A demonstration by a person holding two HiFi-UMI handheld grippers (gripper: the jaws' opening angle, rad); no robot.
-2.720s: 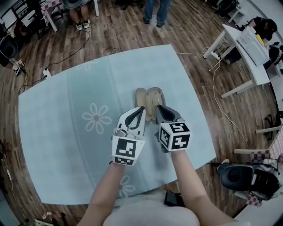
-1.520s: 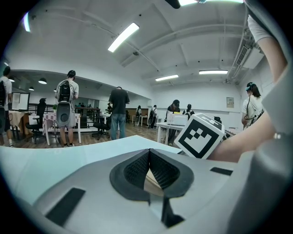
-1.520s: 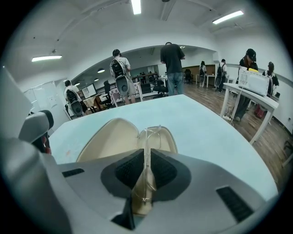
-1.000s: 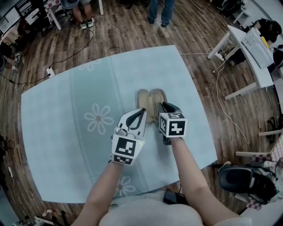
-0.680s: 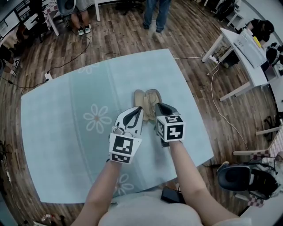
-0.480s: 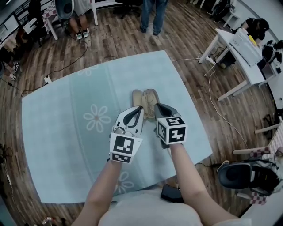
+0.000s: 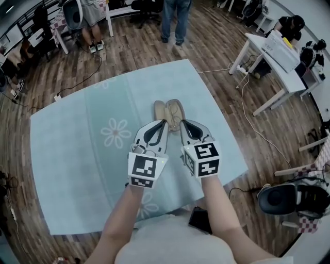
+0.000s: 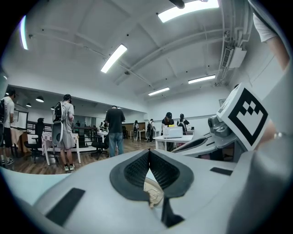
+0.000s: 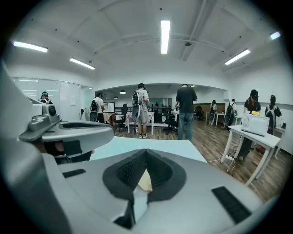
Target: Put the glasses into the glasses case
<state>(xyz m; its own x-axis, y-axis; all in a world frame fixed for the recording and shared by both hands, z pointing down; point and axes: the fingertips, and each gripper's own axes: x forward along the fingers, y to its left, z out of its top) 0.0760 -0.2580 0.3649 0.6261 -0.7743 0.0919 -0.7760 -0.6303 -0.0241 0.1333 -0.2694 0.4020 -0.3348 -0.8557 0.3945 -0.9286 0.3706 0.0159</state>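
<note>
An open beige glasses case lies on the light blue cloth, its two halves side by side. Through the jaw gaps I see a bit of the case; a thin frame shape seems to lie in it, but I cannot make out the glasses clearly. My left gripper points at the case's near edge, shut with nothing held. Beside it, my right gripper is also shut and holds nothing. Both hover just short of the case.
The table's right edge is close to the right gripper. A white desk and a cable lie beyond it. People stand past the far edge. A dark flat object sits by my lap.
Over the frames the right gripper has drawn back off the case's right half and risen level with the left gripper. The left gripper has barely moved. The case stays open in place.
</note>
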